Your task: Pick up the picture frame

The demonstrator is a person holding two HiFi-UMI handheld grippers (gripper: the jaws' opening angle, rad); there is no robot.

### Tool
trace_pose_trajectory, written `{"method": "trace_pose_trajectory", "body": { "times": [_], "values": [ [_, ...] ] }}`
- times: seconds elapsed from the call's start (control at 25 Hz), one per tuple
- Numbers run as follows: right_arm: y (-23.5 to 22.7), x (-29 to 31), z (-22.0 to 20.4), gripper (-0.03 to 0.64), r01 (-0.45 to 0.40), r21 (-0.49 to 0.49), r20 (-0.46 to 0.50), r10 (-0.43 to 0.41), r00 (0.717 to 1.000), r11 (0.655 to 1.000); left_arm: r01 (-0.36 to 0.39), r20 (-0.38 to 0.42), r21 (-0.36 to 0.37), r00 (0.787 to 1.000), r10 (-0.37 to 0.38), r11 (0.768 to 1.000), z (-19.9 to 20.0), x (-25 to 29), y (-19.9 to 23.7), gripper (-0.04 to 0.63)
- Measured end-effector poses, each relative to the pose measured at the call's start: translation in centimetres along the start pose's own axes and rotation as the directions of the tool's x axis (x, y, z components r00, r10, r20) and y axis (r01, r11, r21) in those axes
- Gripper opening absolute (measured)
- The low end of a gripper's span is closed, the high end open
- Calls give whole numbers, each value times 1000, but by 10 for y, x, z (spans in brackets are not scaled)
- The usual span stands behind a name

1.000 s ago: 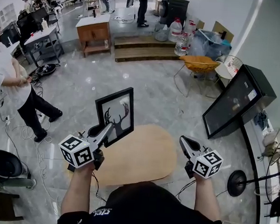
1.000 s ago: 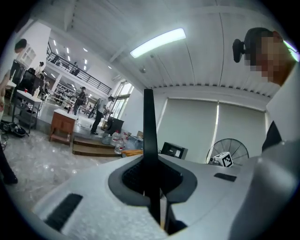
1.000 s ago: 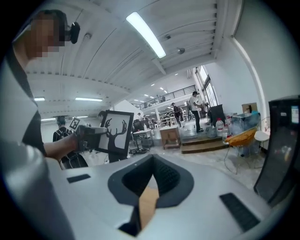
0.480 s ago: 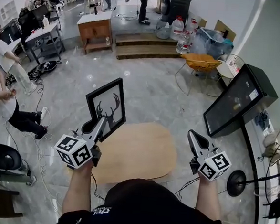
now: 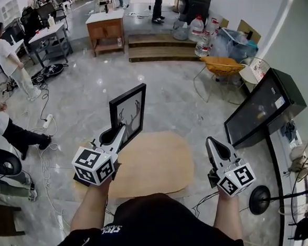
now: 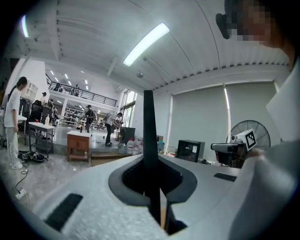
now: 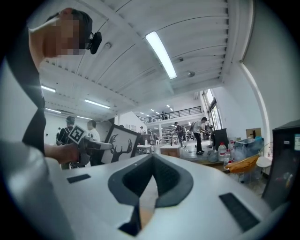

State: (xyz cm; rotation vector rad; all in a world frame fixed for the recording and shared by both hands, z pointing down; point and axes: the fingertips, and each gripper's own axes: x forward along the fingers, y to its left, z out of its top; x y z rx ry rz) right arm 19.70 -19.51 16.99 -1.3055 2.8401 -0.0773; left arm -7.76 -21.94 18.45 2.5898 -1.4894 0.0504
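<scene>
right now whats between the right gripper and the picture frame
Nothing but bare tabletop below, in the head view; the left gripper holds the picture frame.

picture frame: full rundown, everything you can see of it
The picture frame is rectangular: black border, white print of a black antlered deer head; material unclear. It stands upright in the air, over the far left edge of the oval wooden table, angled to the head view. The left gripper is shut on its lower edge; nothing else touches it.

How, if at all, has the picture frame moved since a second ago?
Yes: the picture frame, in the left gripper, has turned more edge-on, staying over the wooden table.
</scene>
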Motion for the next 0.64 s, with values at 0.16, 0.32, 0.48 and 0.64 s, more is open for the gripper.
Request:
{"method": "trace_pose_trajectory", "body": {
  "times": [0.16,0.32,0.48,0.64],
  "values": [
    [0,-1,-5,3,-1,8,-13,1,1000,1000,-9,-14,31,1000,9,999,0,2,-4,29],
    [0,-2,-11,3,-5,9,-26,5,1000,1000,-14,-34,57,999,16,998,-6,4,-9,29],
    [-5,-9,-19,3,-8,6,-36,9,999,1000,-9,-36,50,999,10,999,-14,9,-20,29],
    [-7,-10,-22,3,-5,7,-44,5,999,1000,-8,-37,33,999,9,999,-17,9,-17,29]
  ]
}}
